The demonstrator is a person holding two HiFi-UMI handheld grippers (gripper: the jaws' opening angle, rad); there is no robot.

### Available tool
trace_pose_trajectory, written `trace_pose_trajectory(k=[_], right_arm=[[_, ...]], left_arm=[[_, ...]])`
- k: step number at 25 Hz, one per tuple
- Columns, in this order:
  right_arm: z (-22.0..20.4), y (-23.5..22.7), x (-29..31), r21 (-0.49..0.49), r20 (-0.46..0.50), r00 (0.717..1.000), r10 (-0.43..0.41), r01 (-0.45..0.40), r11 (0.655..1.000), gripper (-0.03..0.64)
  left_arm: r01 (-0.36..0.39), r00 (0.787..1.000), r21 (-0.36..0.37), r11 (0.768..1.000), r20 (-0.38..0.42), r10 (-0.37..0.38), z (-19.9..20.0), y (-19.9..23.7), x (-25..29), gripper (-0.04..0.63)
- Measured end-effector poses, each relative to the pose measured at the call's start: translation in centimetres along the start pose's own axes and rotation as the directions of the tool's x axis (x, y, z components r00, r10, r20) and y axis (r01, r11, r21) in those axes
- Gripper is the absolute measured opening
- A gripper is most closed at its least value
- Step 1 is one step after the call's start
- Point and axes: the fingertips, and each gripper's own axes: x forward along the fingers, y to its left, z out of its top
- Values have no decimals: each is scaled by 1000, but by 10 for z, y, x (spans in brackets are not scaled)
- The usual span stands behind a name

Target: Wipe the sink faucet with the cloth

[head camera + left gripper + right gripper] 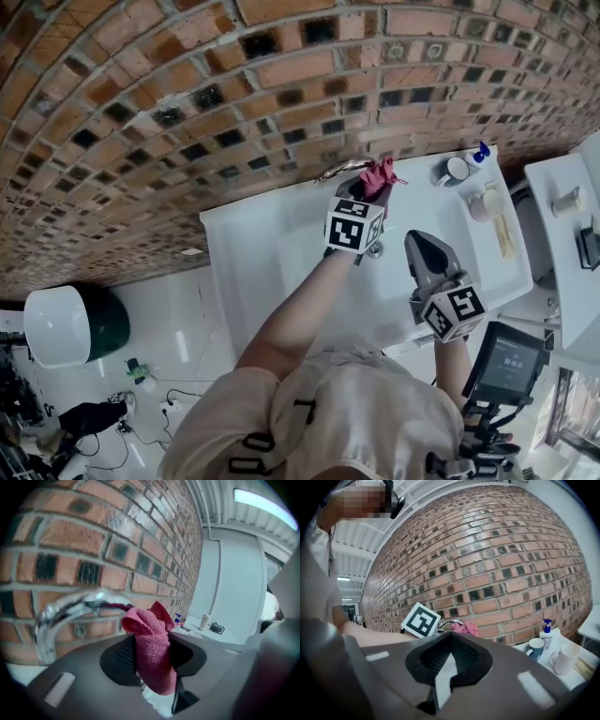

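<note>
The cloth (152, 653), pink and bunched, is clamped between the jaws of the left gripper (371, 195). The jaws close on its middle, so a fold sticks up past the tips and a tail hangs below them. That top fold sits at the outer end of the faucet (70, 609) and seems to touch it, though no view shows the contact cleanly.

The faucet is a chrome arch. It rises from the back edge of the sink (246, 272), just in front of the wall (187, 94) of red brick with dark inset tiles. The left gripper reaches to the faucet from the near side, with its marker cube (354, 225) just short of the arch. The person's bare forearm (291, 323) runs back from the gripper across the sink.

The right gripper (450, 639) hangs to the right of the faucet and nearer the person, well apart from it, over the front part of the sink. Its jaws meet at the tips with nothing between them.

Farther right of the faucet, by the wall, stand a mug (457, 170), a bottle (480, 153) with a blue pump, and a white cup (486, 202). All three are apart from the cloth.
</note>
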Motion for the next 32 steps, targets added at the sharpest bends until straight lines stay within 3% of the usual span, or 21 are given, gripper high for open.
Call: trace_pose_trajectory(k=[2,5,7,9,12,18,21,23,26,29,32], right_arm=[[0,-6,-3,6,0,1000,-9,9,1000,-11],[-2,-17,-9,18,1,1000,-27,27,999,-11],[-7,-22,-11,27,-7,1000,-29,30,999,-11],[-7,-24,-10,29,-5,1000,-25,25,999,-11],[-1,-20,-7,26,11,1000,-13,13,1000,-11],[-3,-12,-4,15,7,1000,12,-12,1000,-11],[-4,-17,-6,22,7,1000,-3,3,1000,-11],[-3,-18,-8,24,7,1000,-8,7,1000,-11],[-2,-13,-5,13,5,1000,2,-2,1000,-11],[-4,-1,2,6,-5,1000,30,-30,1000,-11],[2,16,9,-10,1,998,63,-63,998,-11]], left_arm=[[-15,998,-66,998,-57,11,-24,11,9,144],[-35,992,-102,994,-123,22,-48,20,12,144],[-12,996,-113,993,-87,2,-40,10,7,144],[6,1000,-103,995,4,-5,-9,-1,-3,146],[-10,997,-69,998,76,15,22,-4,-12,146],[-48,999,-118,992,-19,46,-12,16,7,144],[-85,990,-142,986,-121,68,-42,32,15,144],[-104,979,-105,989,-186,83,-63,41,14,146],[-89,978,-9,996,-188,86,-65,37,7,146],[-53,990,57,997,-130,60,-46,22,-4,146],[-18,1000,68,998,-20,20,-11,7,-32,146]])
